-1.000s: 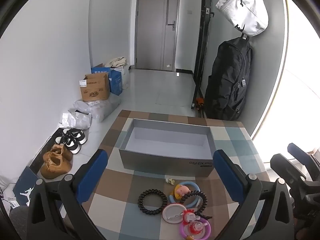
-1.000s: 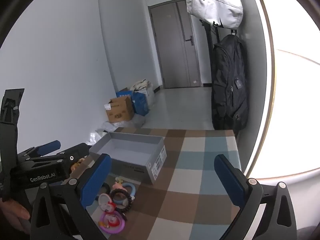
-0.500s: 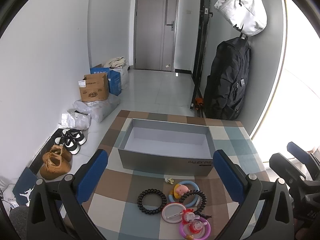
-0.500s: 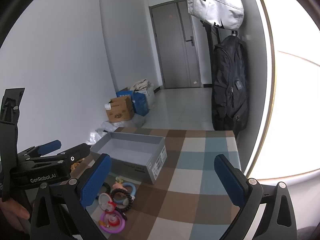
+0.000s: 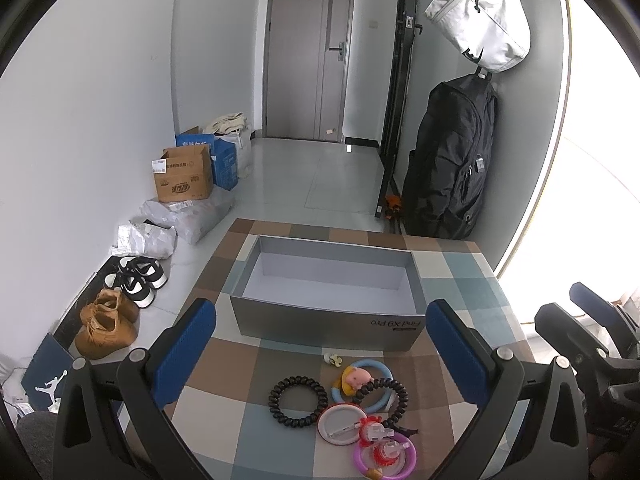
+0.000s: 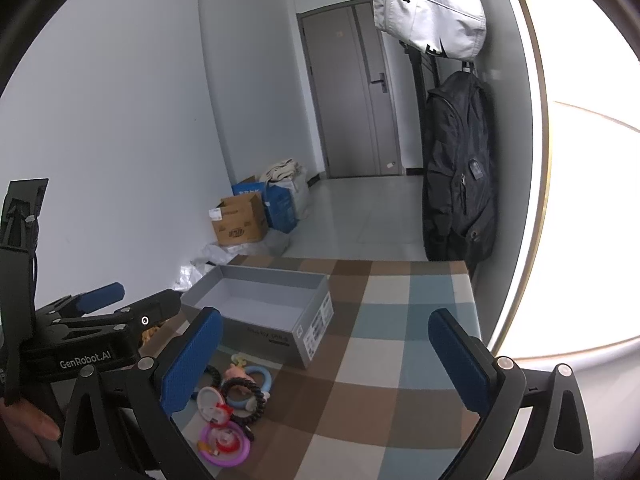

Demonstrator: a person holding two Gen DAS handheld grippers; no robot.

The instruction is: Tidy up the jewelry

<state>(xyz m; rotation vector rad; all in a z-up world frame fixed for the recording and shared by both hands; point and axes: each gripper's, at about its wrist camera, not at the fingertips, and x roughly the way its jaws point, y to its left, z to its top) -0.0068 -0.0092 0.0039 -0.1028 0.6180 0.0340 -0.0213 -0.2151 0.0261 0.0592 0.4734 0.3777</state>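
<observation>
Little had changed since the earlier frames: both grippers hovered as before, jaws spread wide and empty. Left gripper (image 5: 320, 344) hung above the checked tabletop (image 5: 452, 276), where a black coiled hair tie (image 5: 298, 401) and coloured plastic rings (image 5: 368, 408) lay just before the empty grey cardboard box (image 5: 328, 322). Right gripper (image 6: 326, 354) faced bare checks. Printing "GenRobot.AI" showed on the left gripper's body.
</observation>
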